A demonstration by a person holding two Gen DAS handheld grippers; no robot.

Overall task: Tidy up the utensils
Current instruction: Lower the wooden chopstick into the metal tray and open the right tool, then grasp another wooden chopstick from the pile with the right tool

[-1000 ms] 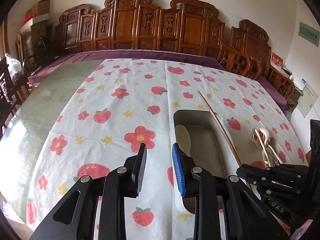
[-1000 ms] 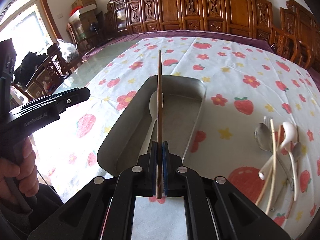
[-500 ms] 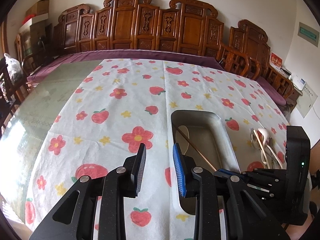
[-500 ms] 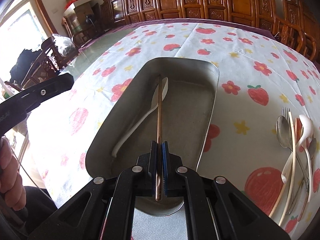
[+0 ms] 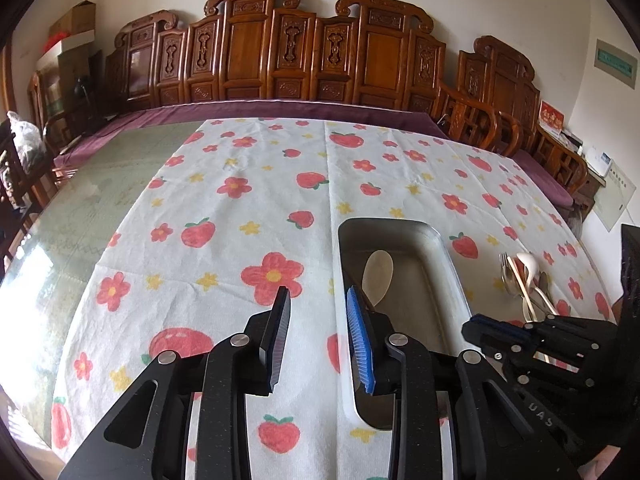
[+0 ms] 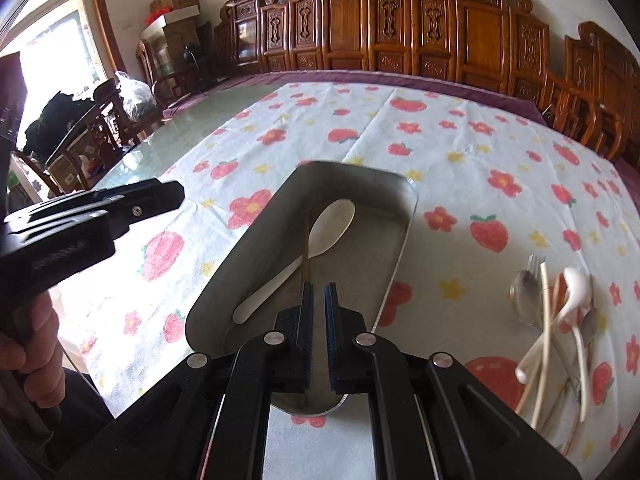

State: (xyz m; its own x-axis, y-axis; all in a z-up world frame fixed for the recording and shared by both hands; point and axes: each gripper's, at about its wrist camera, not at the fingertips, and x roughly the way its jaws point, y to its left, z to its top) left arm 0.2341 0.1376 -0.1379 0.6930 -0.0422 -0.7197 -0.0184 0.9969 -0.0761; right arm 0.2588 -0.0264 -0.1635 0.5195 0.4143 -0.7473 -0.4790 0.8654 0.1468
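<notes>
Rectangular grey metal tray point(image 6: 404, 216) on strawberry-print tablecloth point(image 6: 460, 148), right gripper point(image 6: 319, 292) slightly parted above it, brown wooden chopstick point(image 6: 306, 240) released inside, left gripper point(image 5: 318, 304) empty, just opening beside the tray.

A home dining room — carved wooden chairs point(image 5: 256, 52) ring a cloth-covered table point(image 5: 248, 200).
</notes>
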